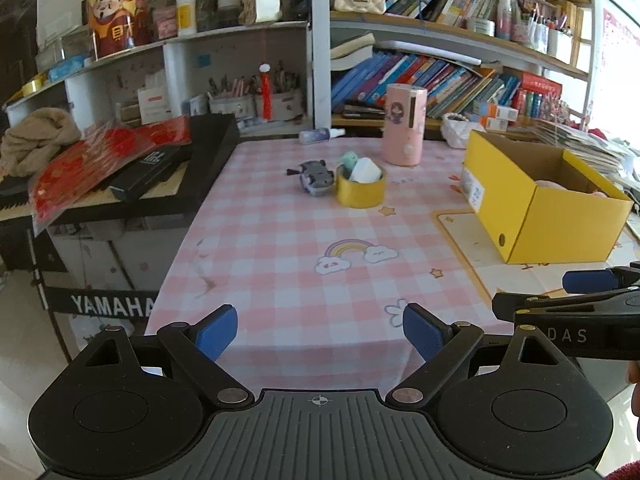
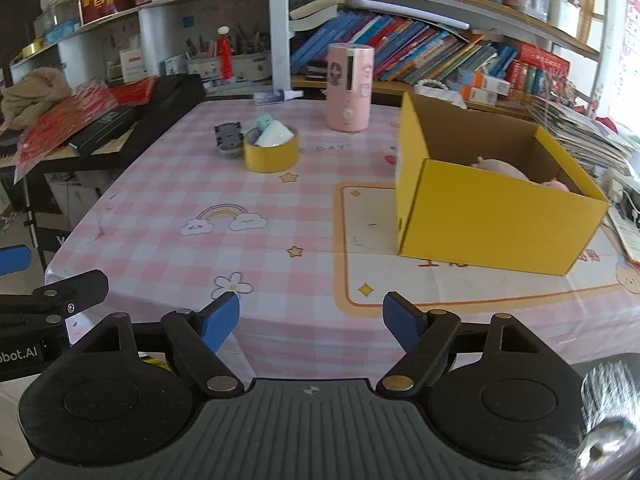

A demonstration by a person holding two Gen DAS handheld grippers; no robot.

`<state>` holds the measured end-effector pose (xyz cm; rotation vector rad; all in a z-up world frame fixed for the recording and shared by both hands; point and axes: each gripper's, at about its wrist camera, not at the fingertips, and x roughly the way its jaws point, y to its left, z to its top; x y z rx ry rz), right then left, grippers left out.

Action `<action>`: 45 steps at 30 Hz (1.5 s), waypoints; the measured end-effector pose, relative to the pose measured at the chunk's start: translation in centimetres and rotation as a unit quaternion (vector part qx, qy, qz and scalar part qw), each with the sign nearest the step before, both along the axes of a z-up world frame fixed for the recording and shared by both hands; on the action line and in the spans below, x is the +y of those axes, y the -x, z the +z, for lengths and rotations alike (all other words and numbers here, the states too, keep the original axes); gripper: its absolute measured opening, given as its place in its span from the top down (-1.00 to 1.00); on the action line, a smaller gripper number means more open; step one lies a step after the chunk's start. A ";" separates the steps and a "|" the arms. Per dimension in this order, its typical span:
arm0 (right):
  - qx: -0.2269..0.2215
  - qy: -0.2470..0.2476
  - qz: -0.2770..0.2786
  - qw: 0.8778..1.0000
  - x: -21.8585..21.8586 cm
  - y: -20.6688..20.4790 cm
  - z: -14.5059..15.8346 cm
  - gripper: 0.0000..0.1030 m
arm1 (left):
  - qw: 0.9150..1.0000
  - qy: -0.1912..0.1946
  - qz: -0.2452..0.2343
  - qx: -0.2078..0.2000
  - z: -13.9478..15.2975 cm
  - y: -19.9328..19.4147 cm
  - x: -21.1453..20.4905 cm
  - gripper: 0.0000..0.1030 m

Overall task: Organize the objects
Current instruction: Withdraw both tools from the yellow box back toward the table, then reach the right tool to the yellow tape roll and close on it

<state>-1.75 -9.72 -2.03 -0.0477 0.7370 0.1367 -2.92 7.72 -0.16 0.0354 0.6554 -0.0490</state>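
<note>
Yellow cardboard box (image 2: 492,216) sits open on the right of the pink checked tablecloth (image 1: 280,248), something pink and soft inside. Farther back a yellow tape roll (image 1: 361,191) holds small items beside a grey toy (image 1: 314,178). Left gripper (image 1: 320,330) and right gripper (image 2: 311,322) hover over the near edge, jaws apart, empty

Bright daylight from the right, glare blown out at that edge; shelves (image 1: 440,36) bow with fisheye distortion; slight blur throughout.

Crowded bookshelves (image 1: 440,40), pink checked tablecloth (image 1: 280,240), Yamaha keyboard (image 1: 112,304), bright daylight
</note>
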 end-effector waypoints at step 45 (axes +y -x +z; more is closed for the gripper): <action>0.054 -0.009 0.090 0.994 4.3 -25.8 -2.9 -0.58 | 0.994 -0.006 0.103 0.035 -1.3 -20.4 2.1 -0.78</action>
